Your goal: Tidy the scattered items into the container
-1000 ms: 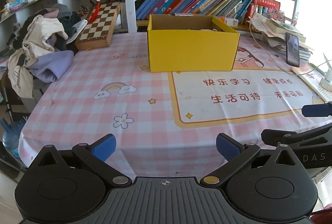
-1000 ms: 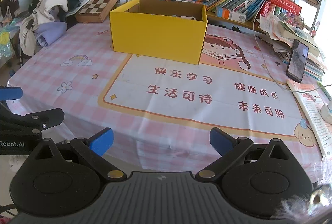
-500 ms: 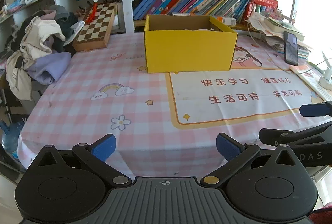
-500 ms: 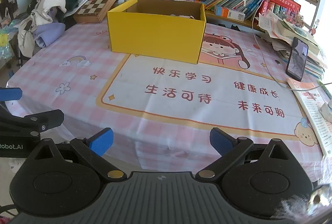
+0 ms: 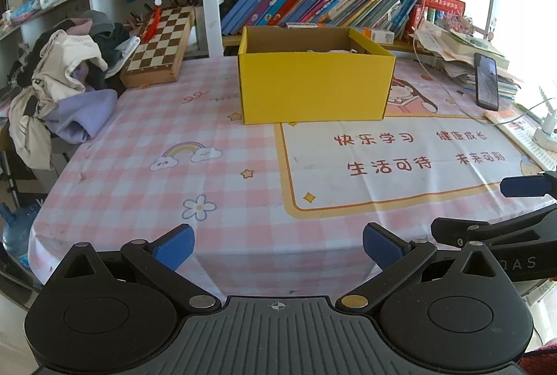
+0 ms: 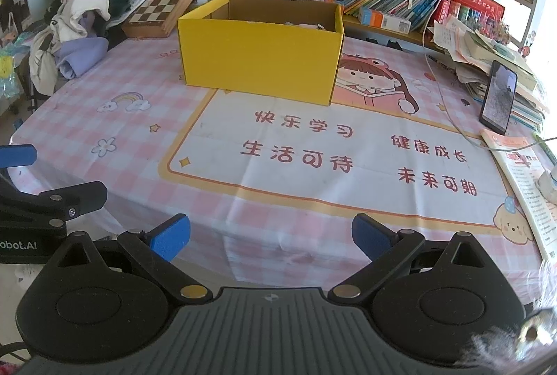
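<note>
Nearest the left wrist camera, the left gripper [image 5: 277, 244] hangs over the front edge of the worktop [image 5: 139, 180], its blue-padded fingers [image 5: 174, 245] spread wide with nothing between them. To its right, the right gripper shows from the side at the frame edge, also over the front edge. In its own view the right gripper [image 6: 271, 236] has its fingers [image 6: 370, 236] released too, wide apart and empty, and the left gripper's side shows at the left edge.

The worktop wears a pink checked cloth with a rainbow [image 5: 186, 152], a flower [image 5: 199, 207] and stars, plus a white panel [image 6: 341, 152] framed in yellow with red characters. No loose items lie on the open cloth in front of the grippers.

Further back, the yellow box [image 5: 313, 89] stands upright and open on the cloth, its front right corner on the panel's far edge. Some pale things show just above its rim inside; what they are cannot be told.

Right of the box, a phone [image 6: 498, 96] leans upright against a heap of papers [image 6: 487, 51], a cable trailing past it. Left of the box, a chessboard [image 5: 162, 44] lies tilted at the back, with a pile of clothes [image 5: 66, 76] at the worktop's left edge. Behind everything, a shelf holds a row of leaning books [image 5: 313, 4].
</note>
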Tool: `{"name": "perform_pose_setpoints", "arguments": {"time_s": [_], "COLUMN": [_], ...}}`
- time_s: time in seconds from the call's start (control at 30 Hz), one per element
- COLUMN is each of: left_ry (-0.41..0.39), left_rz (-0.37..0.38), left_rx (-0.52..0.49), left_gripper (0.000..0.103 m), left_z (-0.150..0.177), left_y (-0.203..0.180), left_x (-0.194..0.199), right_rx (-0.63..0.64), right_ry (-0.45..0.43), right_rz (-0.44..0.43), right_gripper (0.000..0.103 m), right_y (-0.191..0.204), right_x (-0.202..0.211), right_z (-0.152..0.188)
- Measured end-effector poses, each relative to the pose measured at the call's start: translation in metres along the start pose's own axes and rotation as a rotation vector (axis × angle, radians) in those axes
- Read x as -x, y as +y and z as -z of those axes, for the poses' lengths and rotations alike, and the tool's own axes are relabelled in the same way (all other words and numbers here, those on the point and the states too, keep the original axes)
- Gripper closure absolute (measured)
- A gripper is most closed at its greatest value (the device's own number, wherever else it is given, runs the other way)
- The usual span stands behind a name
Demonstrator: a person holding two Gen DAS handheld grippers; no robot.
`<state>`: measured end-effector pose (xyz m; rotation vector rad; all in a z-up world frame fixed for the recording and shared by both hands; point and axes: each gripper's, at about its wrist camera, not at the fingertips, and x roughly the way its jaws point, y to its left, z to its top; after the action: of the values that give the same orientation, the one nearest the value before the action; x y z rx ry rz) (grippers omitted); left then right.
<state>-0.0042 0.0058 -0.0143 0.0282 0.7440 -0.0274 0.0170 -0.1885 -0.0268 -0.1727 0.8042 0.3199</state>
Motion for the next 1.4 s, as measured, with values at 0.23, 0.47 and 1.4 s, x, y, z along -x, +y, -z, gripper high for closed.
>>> {"name": "perform_pose_setpoints", "arguments": {"time_s": [0.23,0.47,1.4], "left_ry": [0.003,0.010,0.009], "left_rz": [0.007,0.020,0.017], "left_rx": [0.003,0.004,-0.007], "left_gripper": [0.000,0.000,0.000], "left_z": [-0.0004,-0.0008,0.0004], "left_y": [-0.0002,-0.0012,0.0012], "left_x": [0.0000,-0.0011,-0.0020], "right_rx": [-0.001,-0.001,0.006], "right_ry": [0.002,0.008,0.016], "right_rz": [0.003,0.008,0.007], "right_gripper": [0.003,0.003,0.003], "right_y": [0.0015,0.0007,-0.0011], "right_x": [-0.0016,-0.0023,-0.0069], "right_z": [0.0001,0.0001,-0.0014]}}
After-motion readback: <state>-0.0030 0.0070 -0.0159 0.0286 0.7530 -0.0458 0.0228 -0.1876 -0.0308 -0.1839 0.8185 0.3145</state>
